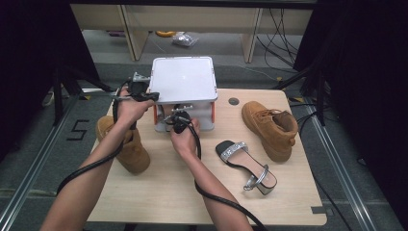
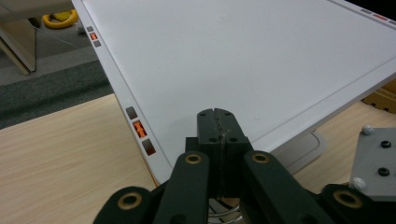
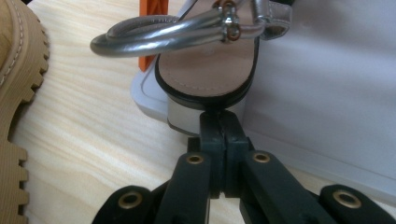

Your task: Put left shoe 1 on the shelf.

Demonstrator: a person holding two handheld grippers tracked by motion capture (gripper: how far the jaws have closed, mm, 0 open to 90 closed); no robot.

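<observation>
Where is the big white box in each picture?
High view: the white box sits at the far middle of the table, between the two hands.
Left gripper view: its flat lid spreads across the top and middle, tilted, just above the black jaws.
Right gripper view: its white side takes up the right half.
Shared landmark: the light wooden table, under the box in all three.

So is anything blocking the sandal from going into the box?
Nothing I can see. The right gripper, jaws shut, sits right at the heel of the sandal. The sandal already lies over the rim of the box, and the lid is tilted up.
</observation>
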